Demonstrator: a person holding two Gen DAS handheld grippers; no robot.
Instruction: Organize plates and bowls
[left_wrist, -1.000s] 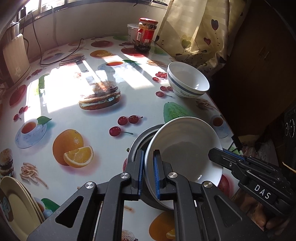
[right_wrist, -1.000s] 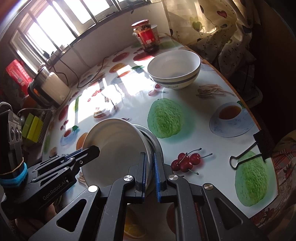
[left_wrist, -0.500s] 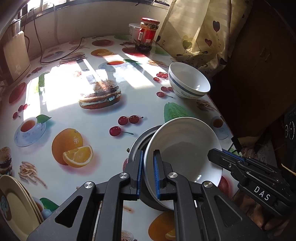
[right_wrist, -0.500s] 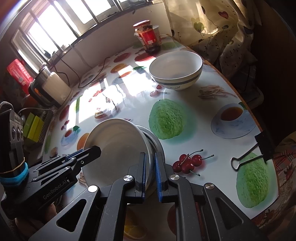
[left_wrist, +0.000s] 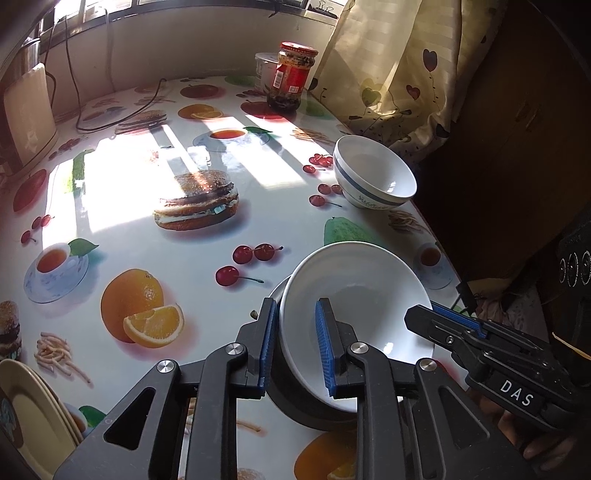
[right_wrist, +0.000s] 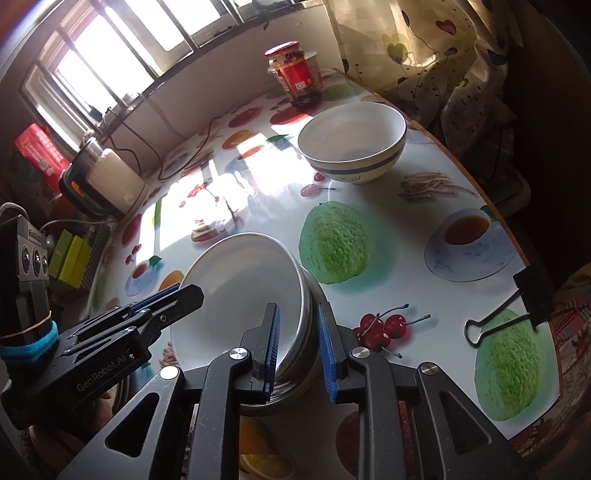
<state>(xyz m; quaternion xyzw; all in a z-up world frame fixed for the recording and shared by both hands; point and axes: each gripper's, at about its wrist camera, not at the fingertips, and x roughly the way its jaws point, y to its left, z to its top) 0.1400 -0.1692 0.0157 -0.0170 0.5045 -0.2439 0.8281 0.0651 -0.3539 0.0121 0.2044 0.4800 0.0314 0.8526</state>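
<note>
A white shallow dish (left_wrist: 362, 288) (right_wrist: 240, 284) rests tilted in a grey metal bowl (left_wrist: 299, 406) (right_wrist: 291, 391) near the table's front edge. My left gripper (left_wrist: 295, 343) straddles the dish's near-left rim; its jaws are opening and the blue pads stand off the rim. My right gripper (right_wrist: 299, 347) straddles the opposite rim of the dish and the metal bowl, also opening, with its pads clear of both. Each gripper shows in the other's view: right gripper (left_wrist: 443, 321), left gripper (right_wrist: 166, 302). A white bowl with a blue band (left_wrist: 373, 177) (right_wrist: 351, 144) stands farther back.
Cream plates (left_wrist: 26, 413) are stacked at the table's near-left corner. A red-labelled jar (left_wrist: 291, 81) (right_wrist: 295, 74) stands at the back by the curtain. A black binder clip (right_wrist: 517, 306) grips the cloth at the right edge. A kettle (right_wrist: 103, 181) and cables sit at the far left.
Both grippers' jaws, earlier shut on the white dish's rim, have parted and let it go. The dish has settled onto the metal bowl. Neither hand has shifted.
</note>
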